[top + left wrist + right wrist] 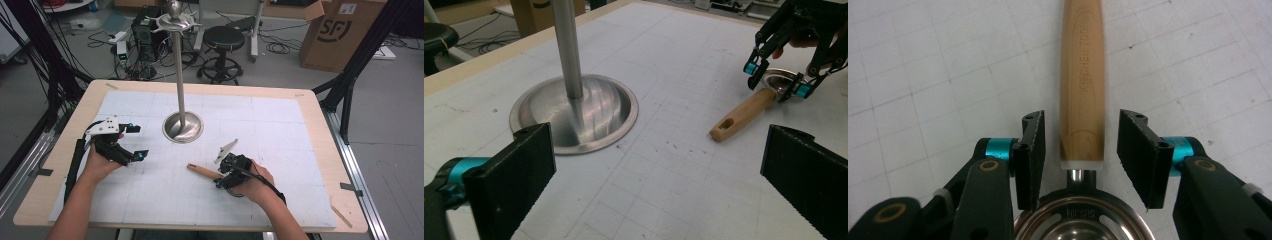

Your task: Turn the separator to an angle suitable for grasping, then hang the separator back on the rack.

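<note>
Strainer w/ wooden handle point(1082, 80) flat on counter point(310, 105), my right tool point(1082, 150) straddling it, not gripping.

Handle lies btwn the right tool's pads w/ gaps both sides, so released; the handle's free end points to 12 o'clock in right gripper view. Metal bowl point(1083, 225) sits under the tool body at 6. In high view, steel stand point(182, 127) is at 11 o'clock from the strainer, well apart. My left tool point(131, 142) at 9 o'clock, open wide, nothing in it.

Strainer point(1081, 220): pale wood handle, shiny steel bowl. Stand point(183, 127): brushed silver base and pole. Mat point(280, 130): white with faint grey grid; grippers' pads point(1034, 150) black, teal collars.
</note>
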Demonstrator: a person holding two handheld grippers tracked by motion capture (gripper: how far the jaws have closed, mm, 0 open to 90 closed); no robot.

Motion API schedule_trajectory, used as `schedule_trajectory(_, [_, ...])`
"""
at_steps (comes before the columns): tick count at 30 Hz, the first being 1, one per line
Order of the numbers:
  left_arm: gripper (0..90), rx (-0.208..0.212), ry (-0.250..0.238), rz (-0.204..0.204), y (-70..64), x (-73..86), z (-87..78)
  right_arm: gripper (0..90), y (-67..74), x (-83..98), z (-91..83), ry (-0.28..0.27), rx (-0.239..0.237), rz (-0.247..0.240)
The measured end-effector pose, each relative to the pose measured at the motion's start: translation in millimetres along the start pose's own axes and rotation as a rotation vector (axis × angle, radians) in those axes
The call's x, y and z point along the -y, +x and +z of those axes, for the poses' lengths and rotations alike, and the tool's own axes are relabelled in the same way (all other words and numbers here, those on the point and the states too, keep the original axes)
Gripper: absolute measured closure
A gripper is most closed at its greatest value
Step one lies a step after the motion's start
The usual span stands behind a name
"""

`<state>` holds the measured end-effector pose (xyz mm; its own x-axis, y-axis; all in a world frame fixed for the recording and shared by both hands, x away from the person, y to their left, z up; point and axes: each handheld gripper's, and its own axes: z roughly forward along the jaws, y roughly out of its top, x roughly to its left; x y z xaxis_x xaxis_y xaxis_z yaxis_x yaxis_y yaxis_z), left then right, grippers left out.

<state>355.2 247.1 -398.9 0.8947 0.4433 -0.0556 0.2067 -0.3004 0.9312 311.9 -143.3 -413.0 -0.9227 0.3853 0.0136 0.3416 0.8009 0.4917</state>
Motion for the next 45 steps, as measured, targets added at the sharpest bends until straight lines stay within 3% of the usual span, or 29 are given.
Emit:
schedule_trajectory(24, [1.7, 0.002, 0.005, 0.012, -2.3, -1.0, -0.4, 51.1, -1.4, -4.3, -0.2, 0.052, -0.004, 0.011])
schedule_trajectory(34, [1.7, 0.005, 0.013, 0.005, -3.3, -0.3, -1.1, 51.0, -2.3, -4.4, -1.6, 0.050, -0.005, 0.012])
schedule_trajectory(45, [1.7, 0.003, 0.009, 0.005, -2.9, -0.2, -2.2, 51.4, -2.9, -9.4, 2.1, 0.103, -0.011, 0.026])
